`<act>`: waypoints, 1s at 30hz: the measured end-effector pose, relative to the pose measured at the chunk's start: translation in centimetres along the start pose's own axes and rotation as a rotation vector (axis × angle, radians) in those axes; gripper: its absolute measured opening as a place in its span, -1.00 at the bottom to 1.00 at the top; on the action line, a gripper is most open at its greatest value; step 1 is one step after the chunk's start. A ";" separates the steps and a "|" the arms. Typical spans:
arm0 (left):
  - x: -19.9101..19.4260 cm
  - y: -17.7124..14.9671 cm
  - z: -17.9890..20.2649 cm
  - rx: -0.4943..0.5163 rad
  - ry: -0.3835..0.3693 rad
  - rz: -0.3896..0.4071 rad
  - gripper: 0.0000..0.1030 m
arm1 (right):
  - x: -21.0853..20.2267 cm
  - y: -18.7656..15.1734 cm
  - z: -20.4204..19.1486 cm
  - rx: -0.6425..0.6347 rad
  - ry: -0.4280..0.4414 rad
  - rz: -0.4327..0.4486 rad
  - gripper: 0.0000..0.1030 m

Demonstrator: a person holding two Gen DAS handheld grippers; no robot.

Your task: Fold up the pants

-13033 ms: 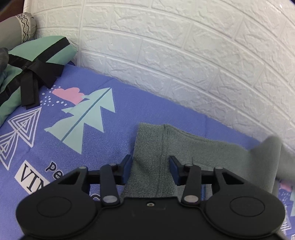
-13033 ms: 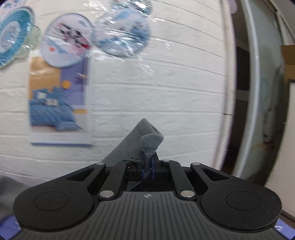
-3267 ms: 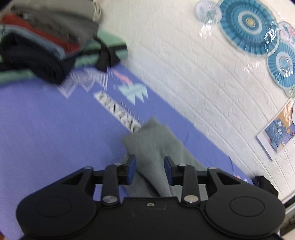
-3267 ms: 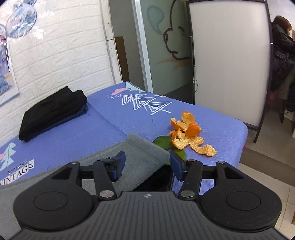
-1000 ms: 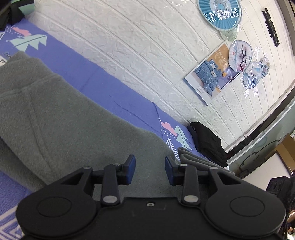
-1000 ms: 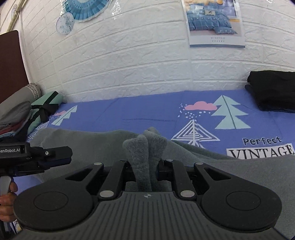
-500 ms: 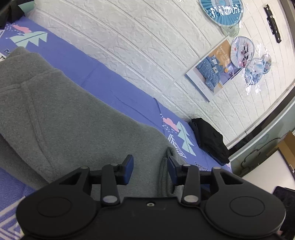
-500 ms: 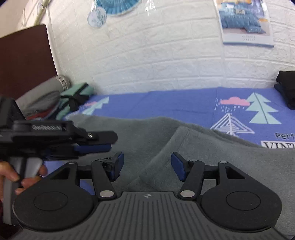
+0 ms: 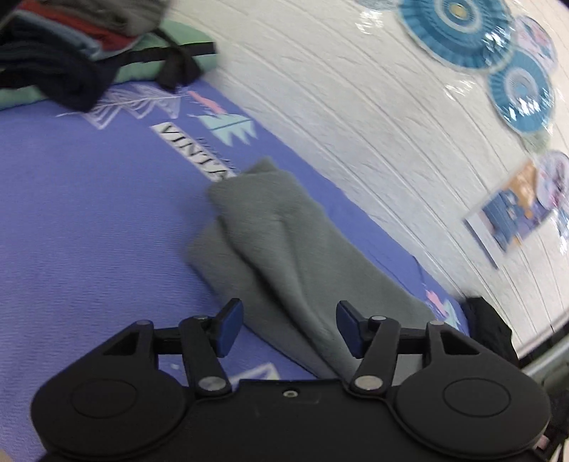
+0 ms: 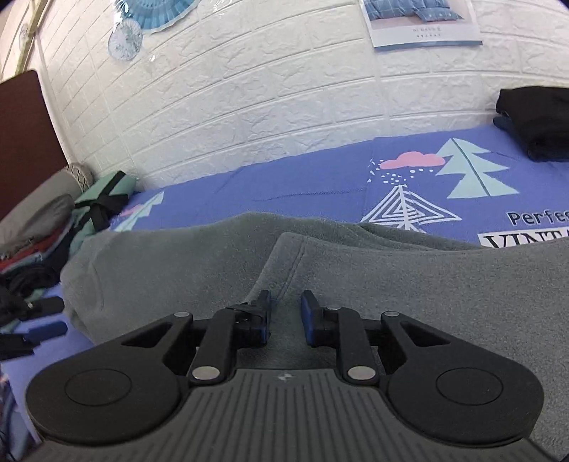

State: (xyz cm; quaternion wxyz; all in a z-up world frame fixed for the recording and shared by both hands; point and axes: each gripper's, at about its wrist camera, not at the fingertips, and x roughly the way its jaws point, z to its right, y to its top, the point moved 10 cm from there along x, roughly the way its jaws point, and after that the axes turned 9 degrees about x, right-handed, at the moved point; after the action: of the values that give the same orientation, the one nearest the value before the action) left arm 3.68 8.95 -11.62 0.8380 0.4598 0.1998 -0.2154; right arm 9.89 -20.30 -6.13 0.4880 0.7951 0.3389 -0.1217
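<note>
On the blue bedsheet (image 10: 302, 184) lie the grey fleece pants (image 10: 355, 270), folded over themselves, with one layer's stitched edge running across another in the right wrist view. The right gripper (image 10: 285, 321) is just above that upper layer, its blue-padded fingers parted by a narrow gap and holding nothing. In the blurred left wrist view the pants (image 9: 284, 241) stretch away from the left gripper (image 9: 288, 328), whose fingers stand wide apart over the cloth without gripping it. Writing on the sheet can be read in part: "Perfec" (image 10: 538, 216) over "VINT" (image 10: 526, 240) at the right edge of the right view, and "VINTA" (image 9: 193, 149) beside the far end of the pants in the left view. Printed trees (image 10: 469, 170), a pink cloud (image 10: 412, 159) and a line triangle (image 10: 405, 211) decorate the sheet. A stack of clothes (image 10: 42, 241) sits at the far left, a black folded garment (image 10: 537, 121) at the far right. On the white brick wall (image 10: 249, 89) hang blue paper fans (image 9: 455, 28) and a bedding poster (image 10: 423, 21), its small caption too fine to read.
</note>
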 end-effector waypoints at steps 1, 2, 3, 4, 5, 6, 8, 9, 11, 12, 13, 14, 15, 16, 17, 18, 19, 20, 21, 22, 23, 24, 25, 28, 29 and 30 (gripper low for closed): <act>0.4 0.0 -0.5 -0.014 0.005 -0.007 0.90 | -0.1 -0.1 -0.1 -0.008 -0.004 0.000 -0.30; 0.9 0.0 -0.8 -0.031 0.012 -0.017 0.91 | -0.2 -0.2 -0.1 -0.013 -0.008 0.002 -0.30; 1.3 -0.1 -1.2 -0.045 0.022 -0.033 0.92 | -0.3 -0.4 -0.2 -0.014 -0.013 0.006 -0.30; 1.8 -0.1 -1.2 -0.067 0.026 -0.039 0.95 | -0.4 -0.4 -0.1 -0.013 -0.016 0.009 -0.30; 2.0 -0.1 -1.3 -0.076 0.013 -0.028 1.00 | -0.4 -0.4 -0.1 -0.011 -0.018 0.012 -0.30; 2.3 0.0 -1.4 -0.077 0.006 -0.016 1.00 | -0.4 -0.5 -0.1 -0.010 -0.020 0.015 -0.30; 3.0 0.5 -1.4 -0.086 -0.003 0.012 1.00 | -0.3 -0.5 -0.1 -0.013 -0.028 0.018 -0.29; 3.3 0.7 -1.3 -0.096 -0.010 0.026 1.00 | -0.2 -0.5 -0.2 -0.016 -0.033 0.017 -0.29; 4.1 1.2 -1.3 -0.117 -0.023 0.057 1.00 | -0.1 -0.3 -0.3 -0.022 -0.041 0.017 -0.29; 4.4 1.4 -1.4 -0.131 -0.031 0.071 1.00 | -0.1 -0.4 -0.3 -0.025 -0.044 0.018 -0.29; 4.8 1.7 -1.3 -0.136 -0.039 0.086 1.00 | -0.1 -0.4 -0.3 -0.024 -0.046 0.020 -0.29; 5.1 1.9 -1.1 -0.129 -0.041 0.099 1.00 | -0.1 -0.4 -0.3 -0.022 -0.047 0.022 -0.29; 5.4 2.0 -0.9 -0.117 -0.034 0.105 1.00 | -0.2 -0.5 -0.2 -0.019 -0.048 0.025 -0.29; 5.6 2.0 -0.7 -0.104 -0.025 0.111 1.00 | -0.2 -0.5 -0.2 -0.015 -0.050 0.028 -0.29; 5.7 2.0 -0.4 -0.089 -0.016 0.114 1.00 | -0.2 -0.6 -0.2 -0.014 -0.051 0.030 -0.29; 5.8 2.0 -0.3 -0.081 -0.005 0.117 1.00 | -0.2 -0.6 -0.2 -0.015 -0.052 0.033 -0.29; 5.8 2.0 -0.3 -0.080 0.006 0.122 1.00 | -0.3 -0.7 -0.3 -0.016 -0.053 0.037 -0.29; 5.8 2.0 -0.3 -0.086 0.018 0.123 1.00 | -0.2 -0.7 -0.3 -0.018 -0.054 0.039 -0.29; 5.9 2.0 -0.4 -0.102 0.013 0.117 0.70 | -0.2 -0.8 -0.3 -0.022 -0.057 0.042 -0.29; 5.9 2.0 -0.2 -0.122 -0.007 0.110 0.03 | -0.2 -0.8 -0.4 -0.026 -0.059 0.047 -0.29; 5.6 2.3 0.2 -0.129 -0.019 0.116 -0.23 | -0.2 -0.9 -0.4 -0.030 -0.060 0.053 -0.29; 5.1 2.7 0.9 -0.113 -0.024 0.131 -0.30 | -0.2 -0.9 -0.4 -0.031 -0.058 0.056 -0.29; 4.5 3.2 1.8 -0.091 -0.036 0.147 -0.37 | -0.3 -0.8 -0.3 -0.029 -0.053 0.058 -0.28; 2.2 4.7 5.5 -0.027 -0.102 0.197 -0.42 | -0.9 -0.4 0.1 0.013 -0.022 0.065 -0.29; 1.4 5.1 7.1 -0.002 -0.131 0.215 -0.43 | -1.3 -0.2 0.3 0.030 -0.017 0.073 -0.28; 0.7 5.5 8.8 0.030 -0.163 0.233 -0.43 | -1.7 0.0 0.7 0.042 -0.016 0.085 -0.27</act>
State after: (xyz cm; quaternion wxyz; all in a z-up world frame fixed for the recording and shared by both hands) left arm 8.44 3.95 -3.80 0.8638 0.4733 0.0731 -0.1562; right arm 8.73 -21.60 -5.56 0.4788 0.8178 0.2984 -0.1141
